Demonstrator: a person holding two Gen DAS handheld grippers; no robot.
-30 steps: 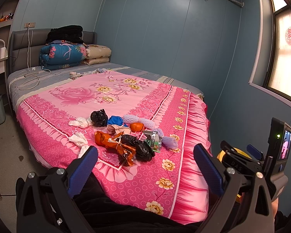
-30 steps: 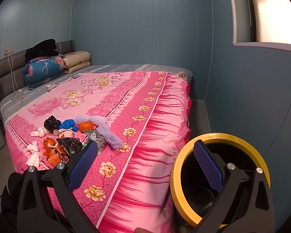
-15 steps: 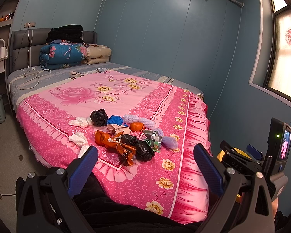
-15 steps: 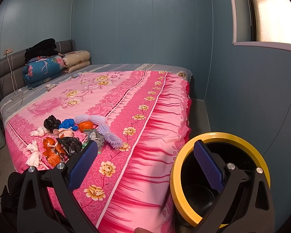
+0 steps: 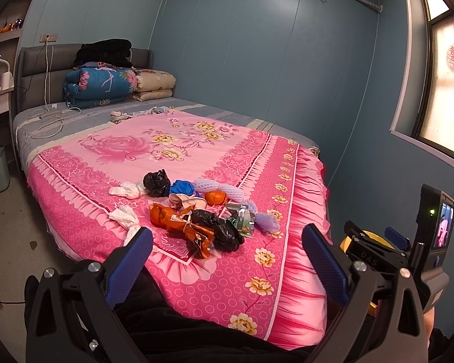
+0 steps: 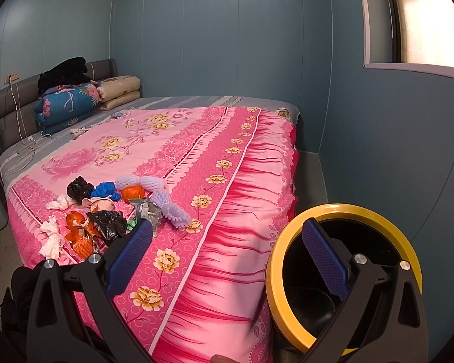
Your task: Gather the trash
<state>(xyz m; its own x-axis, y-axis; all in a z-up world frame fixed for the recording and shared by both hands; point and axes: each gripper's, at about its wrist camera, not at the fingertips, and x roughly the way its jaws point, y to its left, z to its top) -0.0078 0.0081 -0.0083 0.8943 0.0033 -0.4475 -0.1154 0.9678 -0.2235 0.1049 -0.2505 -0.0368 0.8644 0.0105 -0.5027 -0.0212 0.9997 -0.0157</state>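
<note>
Standing at the foot of the bed, I see nothing different from a second ago: both grippers hang where they were, so the collecting has not begun. The left gripper (image 5: 227, 261) has its jaws wide apart and empty, and so does the right gripper (image 6: 227, 252). The trash pile (image 5: 193, 208) lies on the pink bedspread (image 5: 172, 148), at twelve o'clock from the left gripper and near ten o'clock from the right: black bags, an orange wrapper, white tissues, a blue wad, a tangerine, foam fruit netting and what may be a foil packet.

Only the right view shows the yellow-rimmed bin (image 6: 345, 275) fully, on the floor just beside the bed's corner at four o'clock. The left view catches merely a sliver of its rim, but shows the right gripper's screen.
</note>
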